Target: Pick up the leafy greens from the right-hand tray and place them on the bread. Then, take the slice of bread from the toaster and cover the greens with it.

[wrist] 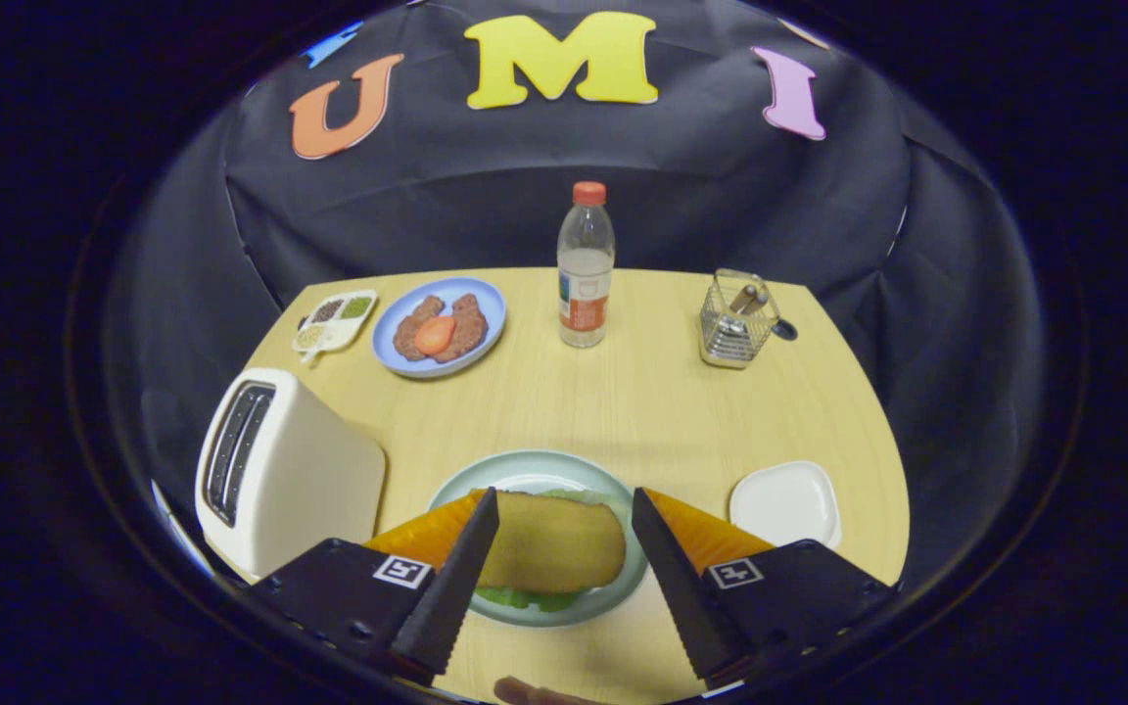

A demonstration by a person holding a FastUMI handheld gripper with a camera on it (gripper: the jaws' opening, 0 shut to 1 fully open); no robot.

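Gripper (564,509) open astride bread (552,541); toaster (275,470) beside, bottle (586,266) beyond

wooden table (642,411); toaster (280,470); plates (442,328); bottle (585,266)

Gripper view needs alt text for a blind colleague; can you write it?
The hand-held gripper hangs open over a toasted bread slice covering leafy greens on a pale green plate. A white toaster stands beside it on the wooden table.

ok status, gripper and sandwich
Gripper open, fingers either side of bread slice. Slice lies over greens on plate. Nothing in the way.
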